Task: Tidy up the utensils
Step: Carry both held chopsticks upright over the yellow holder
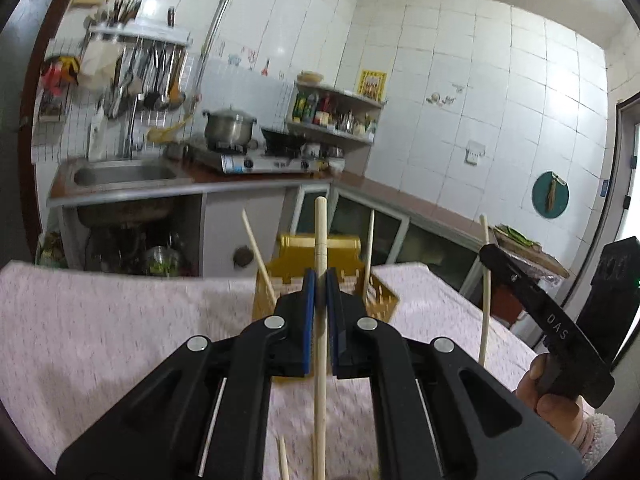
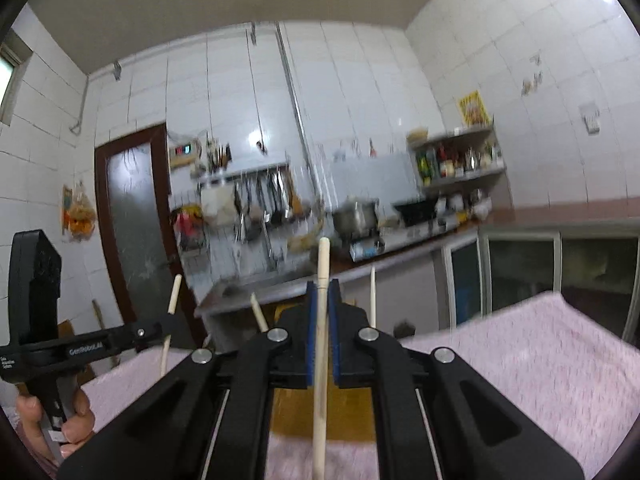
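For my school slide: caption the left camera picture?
Left gripper holds a wooden chopstick before a yellow plastic basket.

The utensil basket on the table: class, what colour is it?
Yellow. The basket shows best in the left wrist view.

We see pale wooden chopsticks [image 1: 320, 320], a mustard-yellow slotted utensil basket [image 1: 348, 264], and a pink mottled cloth [image 1: 120, 320] over the worktop. Our black claws [image 1: 320, 292] carry blue pads [image 1: 307, 320]. White tiles [image 1: 460, 80] line the far wall, a teal disc [image 1: 550, 200] at right.
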The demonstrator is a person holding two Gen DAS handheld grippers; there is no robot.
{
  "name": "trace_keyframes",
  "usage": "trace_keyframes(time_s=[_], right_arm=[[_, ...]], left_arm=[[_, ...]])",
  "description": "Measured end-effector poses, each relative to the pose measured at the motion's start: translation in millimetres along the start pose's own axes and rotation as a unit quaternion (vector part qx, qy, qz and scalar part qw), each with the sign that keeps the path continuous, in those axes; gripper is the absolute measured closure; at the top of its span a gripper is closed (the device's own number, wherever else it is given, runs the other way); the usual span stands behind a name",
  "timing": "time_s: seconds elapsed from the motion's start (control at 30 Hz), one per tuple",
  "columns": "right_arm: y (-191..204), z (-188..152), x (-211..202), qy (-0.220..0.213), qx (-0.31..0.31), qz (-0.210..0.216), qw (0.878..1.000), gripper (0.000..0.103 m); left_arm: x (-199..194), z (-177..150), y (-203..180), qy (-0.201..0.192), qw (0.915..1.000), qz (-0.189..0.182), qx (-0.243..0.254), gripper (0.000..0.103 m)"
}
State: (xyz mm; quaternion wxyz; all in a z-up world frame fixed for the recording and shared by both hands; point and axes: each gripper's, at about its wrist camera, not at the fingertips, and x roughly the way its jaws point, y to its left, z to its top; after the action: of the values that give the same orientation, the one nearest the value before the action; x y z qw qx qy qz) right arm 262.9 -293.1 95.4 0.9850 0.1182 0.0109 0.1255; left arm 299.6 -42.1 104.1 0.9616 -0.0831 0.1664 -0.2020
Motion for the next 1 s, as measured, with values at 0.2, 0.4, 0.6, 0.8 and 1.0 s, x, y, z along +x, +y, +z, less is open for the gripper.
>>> trace_keyframes(time_s=[0.2,0.4,0.6,0.8,1.0], right_arm=[[-7.2,35.5,37.5,-0.061,0.008,-0.014,0.998,0.097],[-3.9,52.9,82.5,-0.105,-0.013,-0.033,0.994,0.097],[-0.5,44.4,111.6,-0.117,-0.029,-0.043,0.992,0.097],[4.1,36.6,125.0,-0.118,-0.043,-0.047,0.991,0.097],[10.7,54.7,122.7,-0.139,-0.043,-0.041,0.988,0.097]], left_arm=[[13.3,48.1,-13.7,-0.073,0.9971,0.001,0.022,0.099],[46.9,73.6,-22.8,-0.125,0.9907,0.007,0.054,0.099],[85.9,75.1,-7.8,-0.152,0.9868,0.018,0.054,0.099],[101.7,77.7,2.8,-0.162,0.9859,0.014,0.041,0.099],[89.9,93.4,-8.6,-0.185,0.9812,0.001,0.055,0.099]])
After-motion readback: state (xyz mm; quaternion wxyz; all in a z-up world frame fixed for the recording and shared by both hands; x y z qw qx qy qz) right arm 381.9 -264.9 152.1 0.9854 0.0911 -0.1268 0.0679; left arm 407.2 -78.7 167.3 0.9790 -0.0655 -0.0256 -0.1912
